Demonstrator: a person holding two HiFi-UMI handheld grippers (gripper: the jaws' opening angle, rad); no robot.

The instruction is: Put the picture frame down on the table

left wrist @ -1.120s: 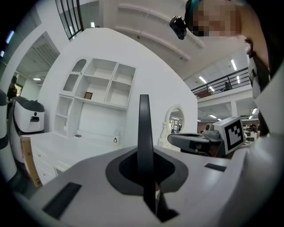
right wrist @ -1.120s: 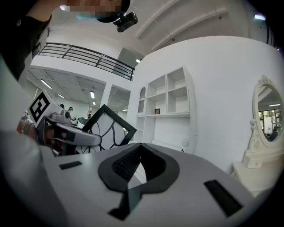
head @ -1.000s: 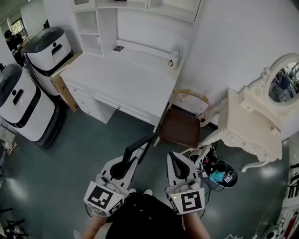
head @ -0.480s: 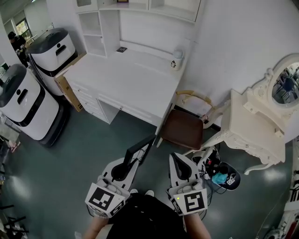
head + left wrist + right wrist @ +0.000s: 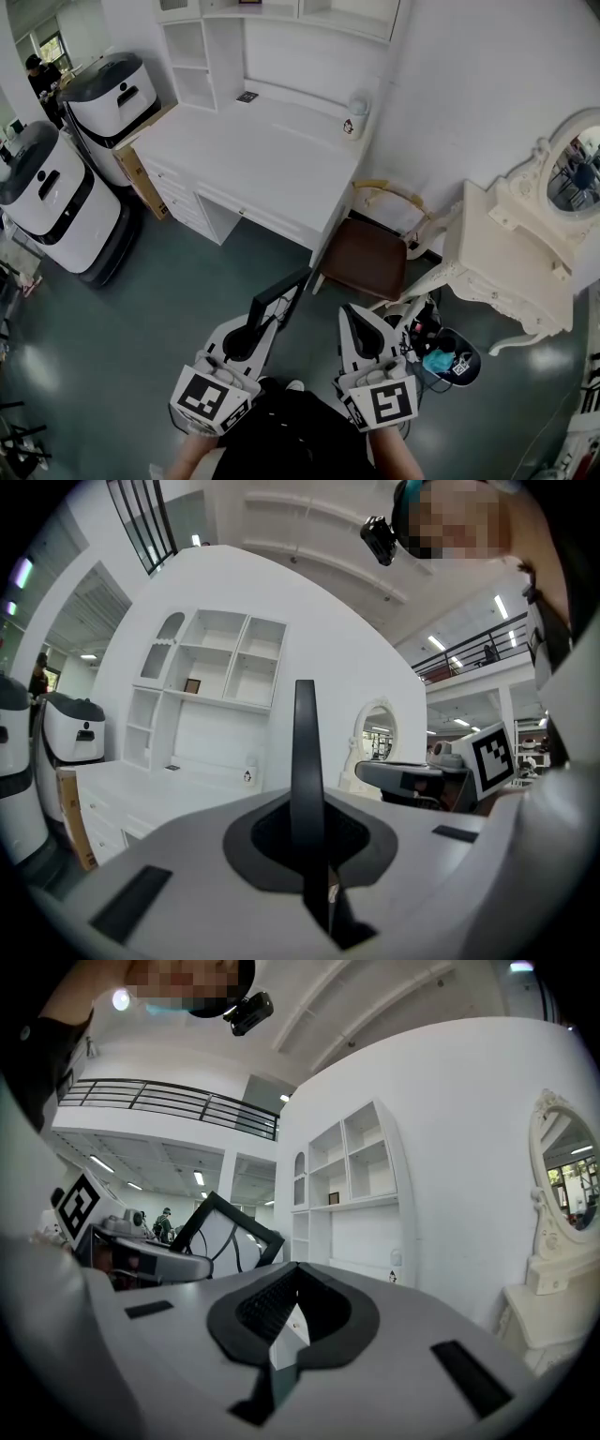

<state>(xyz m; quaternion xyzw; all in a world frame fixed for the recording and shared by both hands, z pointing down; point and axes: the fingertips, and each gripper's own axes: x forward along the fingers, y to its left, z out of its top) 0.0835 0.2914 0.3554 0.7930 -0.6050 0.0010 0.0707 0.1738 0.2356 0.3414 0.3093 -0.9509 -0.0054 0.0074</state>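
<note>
Between the pads of the left gripper [image 5: 305,829] stands the picture frame [image 5: 304,752], edge-on in the left gripper view: a thin black bar rising straight up out of the jaws, which are clamped on its lower edge, one on each face. From the head view the frame juts forward past the fingertips and leans to the right, held in the air over the dark floor, apart from the white table [image 5: 253,159] ahead and near the brown chair [image 5: 367,260] at the table's right corner. Alongside, the right gripper [image 5: 284,1314] has its jaws closed together with nothing held; its view catches the frame's black border and pale face off to its left
</note>
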